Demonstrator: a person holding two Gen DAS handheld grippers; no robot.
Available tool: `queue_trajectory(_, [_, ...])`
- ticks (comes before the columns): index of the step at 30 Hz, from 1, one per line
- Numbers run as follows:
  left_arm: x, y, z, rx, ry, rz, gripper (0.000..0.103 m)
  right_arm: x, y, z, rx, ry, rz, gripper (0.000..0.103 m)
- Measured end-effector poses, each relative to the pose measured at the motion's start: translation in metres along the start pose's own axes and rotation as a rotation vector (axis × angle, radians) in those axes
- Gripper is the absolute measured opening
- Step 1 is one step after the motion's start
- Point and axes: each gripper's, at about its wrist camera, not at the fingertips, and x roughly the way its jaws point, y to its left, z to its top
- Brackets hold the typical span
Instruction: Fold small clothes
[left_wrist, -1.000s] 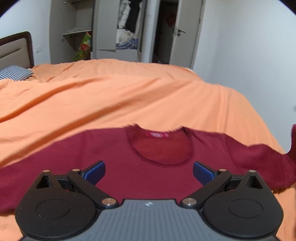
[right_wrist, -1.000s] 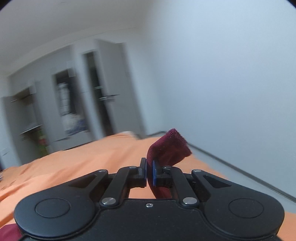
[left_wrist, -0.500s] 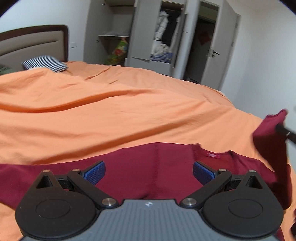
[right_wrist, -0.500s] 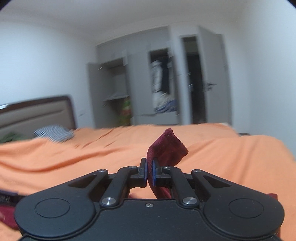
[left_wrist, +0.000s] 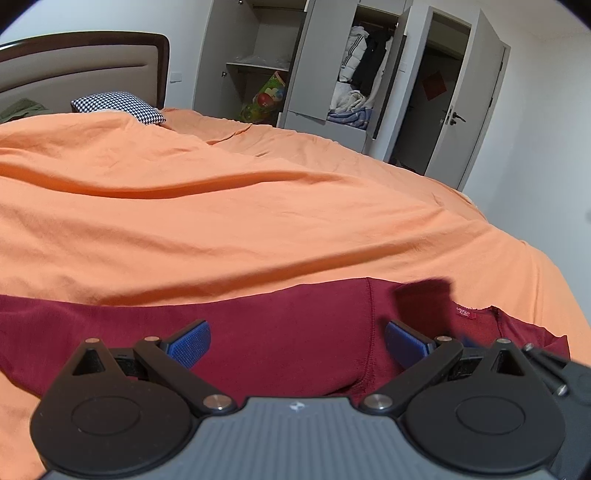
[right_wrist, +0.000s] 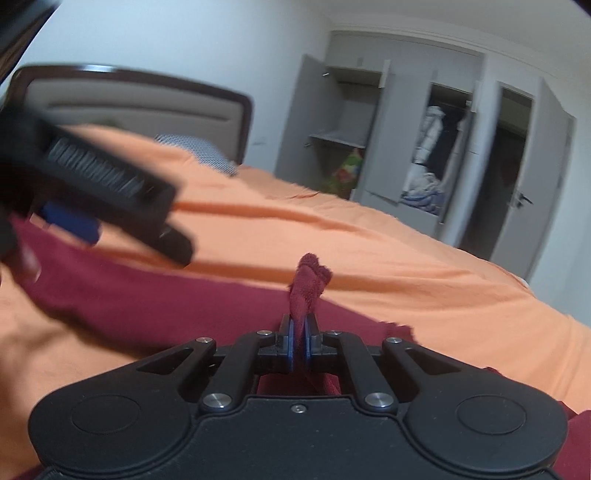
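Observation:
A dark red long-sleeved top (left_wrist: 280, 332) lies spread on the orange bedspread (left_wrist: 258, 214), its neck label (left_wrist: 462, 312) toward the right. My left gripper (left_wrist: 297, 341) hovers just above the top's body, open, with nothing between its blue pads (left_wrist: 190, 341). My right gripper (right_wrist: 299, 345) is shut on a bunched red sleeve end (right_wrist: 308, 282), held low over the top. The left gripper (right_wrist: 70, 218) shows blurred at the upper left of the right wrist view, and the right gripper's edge (left_wrist: 554, 373) shows at the lower right of the left wrist view.
The bed has a padded headboard (left_wrist: 85, 70) and a checked pillow (left_wrist: 120, 106) at the far end. Beyond it stand open grey wardrobes (left_wrist: 332, 74) with hanging clothes and an open door (left_wrist: 476, 99). The bed's edge drops off at right.
My right gripper has carried the sleeve end from out at the right, inward and down over the top. The left gripper has shifted left along the top, still open.

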Motion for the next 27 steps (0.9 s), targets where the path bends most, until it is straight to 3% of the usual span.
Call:
queue_trajectory(3, [0.001,0.000,-0.003,0.000,0.004,0.005,0.103,0.001,0.018,-0.011,-0.036,0.038,0.045,0.016])
queue_trajectory(6, [0.004,-0.002,-0.004,0.004,0.005,0.007,0.103,-0.008,0.018,-0.019,-0.058,0.065,0.084,0.049])
queue_trajectory(7, [0.004,-0.003,-0.005,0.006,0.005,0.008,0.103,-0.011,0.015,-0.018,-0.061,0.067,0.085,0.065])
queue_trajectory(8, [0.006,-0.005,-0.006,0.009,0.005,0.011,0.103,-0.018,0.012,-0.020,-0.060,0.065,0.080,0.074])
queue_trajectory(14, [0.022,-0.026,-0.019,0.045,0.001,0.029,0.103,-0.063,-0.037,-0.040,0.035,0.071,-0.061,0.098])
queue_trajectory(22, [0.062,-0.060,-0.056,0.080,-0.038,0.181,0.103,-0.080,-0.171,-0.096,0.402,0.139,-0.419,0.099])
queue_trajectory(25, [0.074,-0.063,-0.071,0.081,-0.033,0.228,0.103,-0.073,-0.212,-0.117,0.530,0.152,-0.440,0.092])
queue_trajectory(27, [0.074,-0.066,-0.081,0.093,-0.069,0.241,0.103,-0.065,-0.228,-0.127,0.587,0.177,-0.420,0.080])
